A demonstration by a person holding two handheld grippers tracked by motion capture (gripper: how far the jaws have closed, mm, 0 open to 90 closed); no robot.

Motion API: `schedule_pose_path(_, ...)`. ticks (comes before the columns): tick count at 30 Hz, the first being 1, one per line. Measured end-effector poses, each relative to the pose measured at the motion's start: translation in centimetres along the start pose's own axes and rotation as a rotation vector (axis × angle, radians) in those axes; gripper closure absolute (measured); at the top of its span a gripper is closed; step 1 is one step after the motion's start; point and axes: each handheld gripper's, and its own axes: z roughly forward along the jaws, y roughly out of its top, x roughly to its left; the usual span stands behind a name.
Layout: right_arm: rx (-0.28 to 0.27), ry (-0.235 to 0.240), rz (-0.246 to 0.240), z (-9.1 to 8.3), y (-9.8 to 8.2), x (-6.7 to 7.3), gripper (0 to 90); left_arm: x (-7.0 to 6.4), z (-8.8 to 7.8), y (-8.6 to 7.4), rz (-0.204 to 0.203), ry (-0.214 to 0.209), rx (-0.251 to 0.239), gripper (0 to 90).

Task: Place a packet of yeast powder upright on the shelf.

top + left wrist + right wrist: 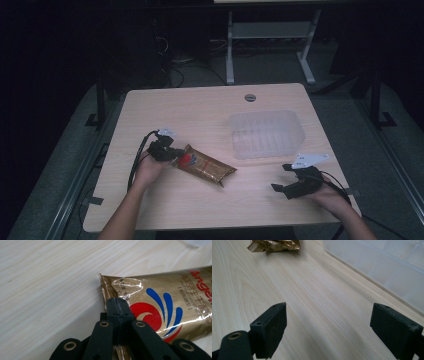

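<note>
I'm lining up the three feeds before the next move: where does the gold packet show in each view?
High view: the gold packet lies left of centre on the table, its left end in the left gripper.
Left gripper view: it runs from the centre to the right edge, its sealed end pinched in the shut jaws.
Right gripper view: its crinkled end sits at the top left.
Shared landmark: the clear plastic tray, also at that view's upper right.

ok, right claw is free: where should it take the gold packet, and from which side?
Probably the crimped flat end seal nearest the right claw, approached level from the packet's right. The gold packet lies flat on the table, its body bulging, so the thin seal fits the jaws best. The left claw already pinches the opposite seal.
</note>
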Motion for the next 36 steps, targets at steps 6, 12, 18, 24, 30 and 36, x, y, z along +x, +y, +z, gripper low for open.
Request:
schedule_pose_path(6, 0.000, 0.002, -0.001, 0.0, 0.1, 0.0, 13.4, -1.1, 0.5, 0.4, 0.028, -0.025, 0.007, 90.0)
schedule_pose_path(12, 0.001, 0.002, -0.001, 0.1, 0.1, 0.0, 13.4, -2.7, 1.2, 0.8, 0.060, -0.065, 0.019, 90.0)
schedule_pose_path(18, 0.001, 0.002, 0.002, 0.0, 0.1, 0.0, 13.4, -4.2, 1.7, 1.1, 0.087, -0.092, 0.023, 89.9)
schedule_pose_path(24, -0.005, -0.001, 0.000, -0.1, 0.0, 0.0, 13.4, -5.9, 1.9, 1.3, 0.134, -0.128, 0.053, 89.9)
schedule_pose_path(30, -0.009, -0.002, 0.004, -0.2, 0.0, -0.1, 13.4, -7.1, 1.9, 1.2, 0.164, -0.151, 0.069, 90.0)
schedule_pose_path(36, -0.014, -0.001, 0.005, -0.3, 0.0, 0.0, 13.4, -8.4, 2.2, 1.2, 0.175, -0.176, 0.072, 90.0)
